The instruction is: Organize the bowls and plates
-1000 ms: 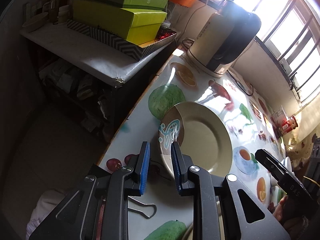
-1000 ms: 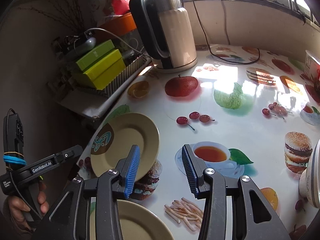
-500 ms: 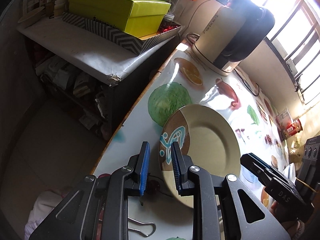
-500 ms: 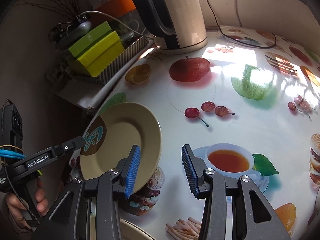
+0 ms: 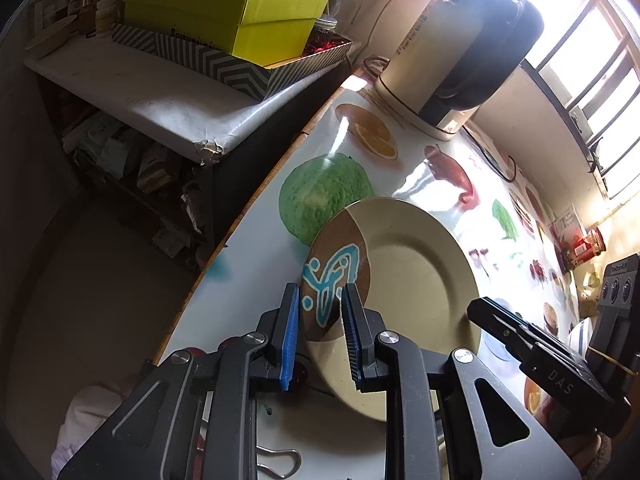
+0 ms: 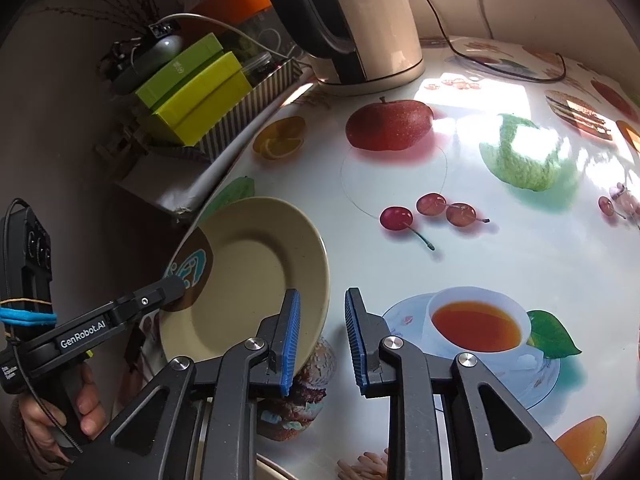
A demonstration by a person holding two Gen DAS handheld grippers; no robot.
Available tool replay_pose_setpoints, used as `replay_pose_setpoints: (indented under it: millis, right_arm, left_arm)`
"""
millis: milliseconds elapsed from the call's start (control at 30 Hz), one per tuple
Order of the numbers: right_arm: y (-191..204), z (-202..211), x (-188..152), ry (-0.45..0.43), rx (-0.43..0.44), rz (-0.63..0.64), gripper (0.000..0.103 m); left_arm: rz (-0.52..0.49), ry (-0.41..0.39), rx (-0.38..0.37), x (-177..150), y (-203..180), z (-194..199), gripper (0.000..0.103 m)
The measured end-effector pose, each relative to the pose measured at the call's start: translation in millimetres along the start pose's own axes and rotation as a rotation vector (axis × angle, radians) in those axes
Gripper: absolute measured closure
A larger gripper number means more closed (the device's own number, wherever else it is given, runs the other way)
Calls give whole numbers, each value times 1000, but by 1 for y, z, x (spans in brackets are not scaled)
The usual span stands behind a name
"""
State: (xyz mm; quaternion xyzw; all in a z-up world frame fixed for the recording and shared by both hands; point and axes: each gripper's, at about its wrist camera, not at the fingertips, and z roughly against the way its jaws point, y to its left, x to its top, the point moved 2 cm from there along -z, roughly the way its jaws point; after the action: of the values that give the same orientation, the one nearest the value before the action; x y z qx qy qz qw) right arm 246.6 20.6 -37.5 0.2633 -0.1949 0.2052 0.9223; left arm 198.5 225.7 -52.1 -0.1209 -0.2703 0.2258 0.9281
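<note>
A beige plate with a brown patch and blue motif is tilted up off the table. My left gripper is shut on its near rim at the brown patch. In the right wrist view the same plate hangs above the table's left edge, with the left gripper's finger on its rim. My right gripper is open and empty, its left pad just in front of the plate's right edge. The rim of a second beige plate shows under my right gripper.
A large kettle stands at the back of the fruit-print table. Green boxes in a striped tray sit on a side shelf left of the table. A white striped bowl is at the far right. A binder clip lies near the table's front edge.
My left gripper has lifted the plate off the table and tilted it up. My right gripper has moved forward and left, closer to the plate's right edge.
</note>
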Motion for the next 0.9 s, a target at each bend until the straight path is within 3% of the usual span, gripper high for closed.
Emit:
replay_pose_setpoints:
  millis: [167,900]
  right_arm:
    - [0,-1,0,0,13,-3,88]
    - [-1,3,0,-8,23,-23,89]
  left_arm:
    - [1,-1,1,0,0,0,83]
    - [-13,-18,2,0,-4,5,84]
